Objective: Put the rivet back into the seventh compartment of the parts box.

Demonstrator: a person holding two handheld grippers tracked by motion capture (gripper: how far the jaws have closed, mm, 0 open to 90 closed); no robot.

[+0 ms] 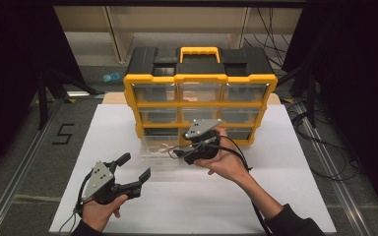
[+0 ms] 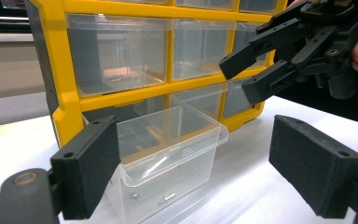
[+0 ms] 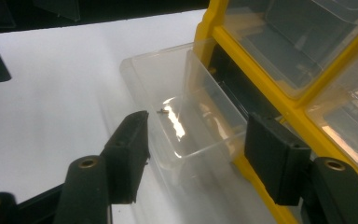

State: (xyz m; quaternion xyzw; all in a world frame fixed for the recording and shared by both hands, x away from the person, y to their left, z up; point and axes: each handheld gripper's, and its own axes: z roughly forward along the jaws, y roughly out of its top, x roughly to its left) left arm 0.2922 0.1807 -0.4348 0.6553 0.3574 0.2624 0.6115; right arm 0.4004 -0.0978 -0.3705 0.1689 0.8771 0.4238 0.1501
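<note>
I read the clear plastic drawer (image 1: 160, 150) as the thing in hand: it is pulled out of the bottom-left slot of the yellow organiser (image 1: 200, 101) and sits on the white bench (image 1: 275, 196), its back end at or just inside the slot. Its long axis runs from the cabinet face out toward me. A small screw (image 3: 162, 111) lies on its floor.

My right hand-held gripper (image 1: 177, 153) is the nearer one. It sits just beside the drawer's right side, jaws pointing left across the drawer's long axis. In the right gripper view its pads stand apart with the drawer's near corner ahead of them, nothing pressed between them; I judge the drawer is not gripped. My left hand-held gripper (image 1: 135, 167) hangs lower on the bench, a little apart from the drawer's front lip, jaws wide apart and empty, aimed up at it and the cabinet.

So the drawer lies to the left of the right jaws, and ahead and slightly right of the left jaws.

The bench top is plain white and bare around the drawer. Beyond it I see dark curtains, floor rails, loose cables (image 1: 325, 147) at the right and shelving behind the organiser.
</note>
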